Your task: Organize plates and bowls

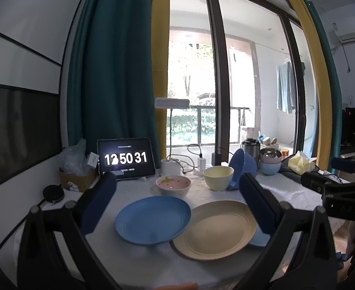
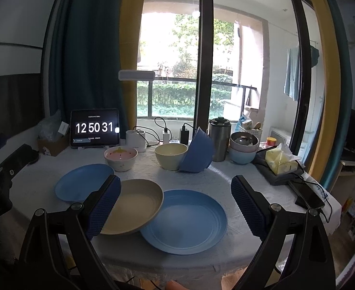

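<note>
Three plates lie on the white-clothed table (image 2: pixel 201 176). A blue plate (image 1: pixel 153 220) at the left overlaps the rim of a beige plate (image 1: pixel 216 229). The beige plate (image 2: pixel 134 207) leans on a second blue plate (image 2: pixel 184 221). Behind them stand a pink bowl (image 2: pixel 120 158), a cream bowl (image 2: pixel 171 155) and a blue bowl (image 2: pixel 198 153) tipped against it. My left gripper (image 1: pixel 178 203) hovers open above the left blue plate and the beige plate. Over the beige plate and the right blue plate, my right gripper (image 2: pixel 177 207) is open. Neither holds anything.
A stack of bowls (image 2: pixel 243 149) with a steel one on top stands at the back right beside a steel tumbler (image 2: pixel 219 140). A tablet clock (image 1: pixel 126 158), chargers, a cardboard box (image 1: pixel 77 178), a tissue pack (image 2: pixel 282 159) and a phone (image 2: pixel 310 198) line the table's edges.
</note>
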Demonstrator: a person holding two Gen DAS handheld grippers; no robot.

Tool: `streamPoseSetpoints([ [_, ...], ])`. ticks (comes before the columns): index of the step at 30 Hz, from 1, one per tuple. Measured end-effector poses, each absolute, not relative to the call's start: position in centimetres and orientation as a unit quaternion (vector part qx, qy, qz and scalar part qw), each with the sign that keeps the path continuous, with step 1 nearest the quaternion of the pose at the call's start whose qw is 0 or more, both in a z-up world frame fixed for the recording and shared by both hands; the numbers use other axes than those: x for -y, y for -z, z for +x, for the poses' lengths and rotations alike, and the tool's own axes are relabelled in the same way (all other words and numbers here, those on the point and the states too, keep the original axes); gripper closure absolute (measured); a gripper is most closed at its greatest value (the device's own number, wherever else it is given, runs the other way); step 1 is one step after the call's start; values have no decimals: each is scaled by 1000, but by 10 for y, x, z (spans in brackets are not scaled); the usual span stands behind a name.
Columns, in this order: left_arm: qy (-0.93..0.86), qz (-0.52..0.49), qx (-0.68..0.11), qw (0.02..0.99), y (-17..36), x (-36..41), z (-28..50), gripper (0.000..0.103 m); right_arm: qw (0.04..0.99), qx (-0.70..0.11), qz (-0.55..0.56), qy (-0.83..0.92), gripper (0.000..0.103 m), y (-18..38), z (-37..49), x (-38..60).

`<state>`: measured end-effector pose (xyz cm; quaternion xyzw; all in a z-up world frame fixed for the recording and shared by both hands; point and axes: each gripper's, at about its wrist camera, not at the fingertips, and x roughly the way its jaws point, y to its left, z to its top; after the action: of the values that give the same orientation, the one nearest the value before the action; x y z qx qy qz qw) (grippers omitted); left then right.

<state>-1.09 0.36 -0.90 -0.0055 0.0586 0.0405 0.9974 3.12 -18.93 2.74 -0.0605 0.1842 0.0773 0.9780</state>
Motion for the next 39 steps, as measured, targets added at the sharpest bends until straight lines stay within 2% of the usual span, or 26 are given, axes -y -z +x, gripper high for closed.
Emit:
streamPoseSetpoints([
  [39, -39, -7, -61, 997, 8, -2, -11, 1, 978, -187, -57, -77, 8, -27, 31, 188],
])
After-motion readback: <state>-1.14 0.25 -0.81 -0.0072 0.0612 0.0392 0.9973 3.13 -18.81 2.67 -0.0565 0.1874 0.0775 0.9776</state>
